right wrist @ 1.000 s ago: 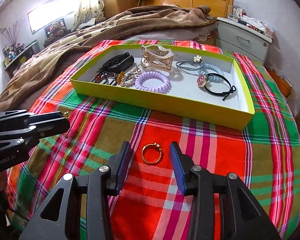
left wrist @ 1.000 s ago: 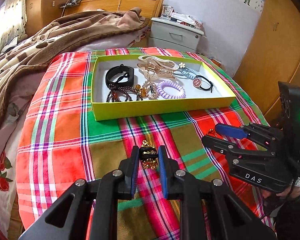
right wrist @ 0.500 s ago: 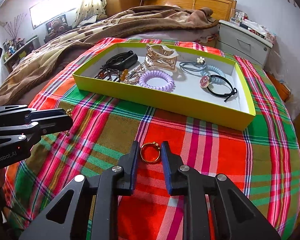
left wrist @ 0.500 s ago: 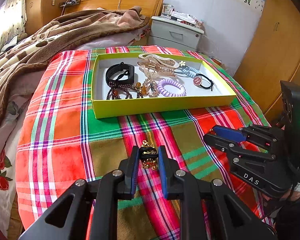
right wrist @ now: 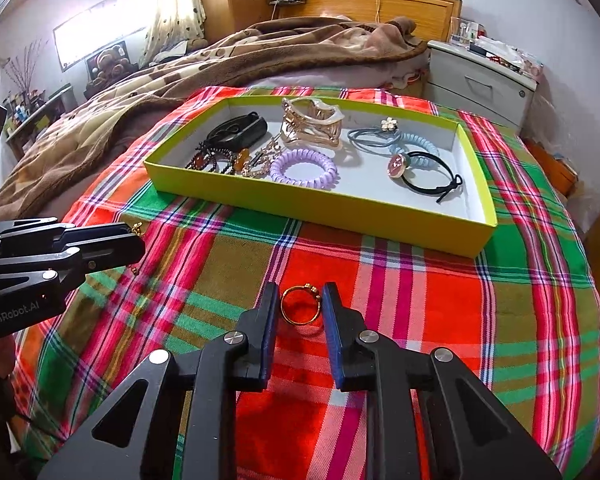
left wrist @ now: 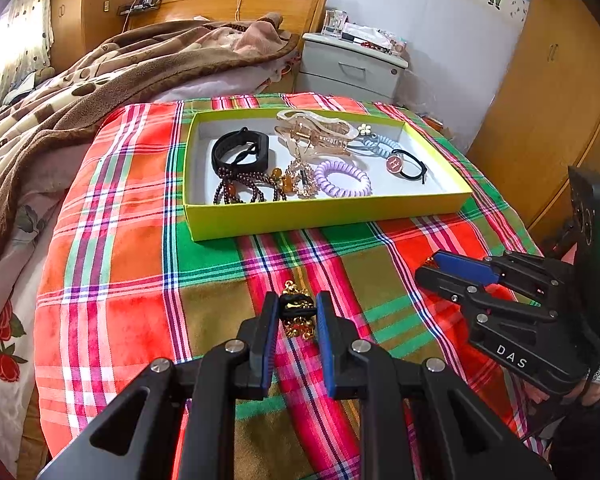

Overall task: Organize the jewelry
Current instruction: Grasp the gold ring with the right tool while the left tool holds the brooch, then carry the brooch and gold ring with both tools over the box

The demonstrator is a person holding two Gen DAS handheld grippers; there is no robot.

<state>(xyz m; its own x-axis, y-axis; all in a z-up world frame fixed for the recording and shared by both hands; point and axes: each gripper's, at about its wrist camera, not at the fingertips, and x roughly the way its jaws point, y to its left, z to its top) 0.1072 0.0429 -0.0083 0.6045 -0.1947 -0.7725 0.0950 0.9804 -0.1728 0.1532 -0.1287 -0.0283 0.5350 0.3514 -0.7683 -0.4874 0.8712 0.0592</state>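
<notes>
A yellow-green tray [left wrist: 324, 216] on the plaid cloth holds hair ties, a clip, beads and a black band. My left gripper [left wrist: 297, 305] is shut on a black-and-gold chain piece [left wrist: 296, 302] just above the cloth, in front of the tray. In the right wrist view my right gripper [right wrist: 300, 300] is shut on a gold ring [right wrist: 311, 289], both blue pads touching its sides, low over the red squares. The tray [right wrist: 320, 208] lies beyond it. The right gripper [left wrist: 432, 266] shows at the left view's right edge, and the left gripper [right wrist: 136, 240] shows at the right view's left edge.
The plaid cloth [left wrist: 112, 280] covers a round surface beside a bed with a brown blanket [left wrist: 100, 76]. A grey nightstand [left wrist: 352, 68] stands behind the tray. Wooden wardrobe doors [left wrist: 540, 100] rise on the right.
My right gripper's jaws came together from wide apart onto the gold ring. The left gripper kept its hold on the chain piece and stayed put.
</notes>
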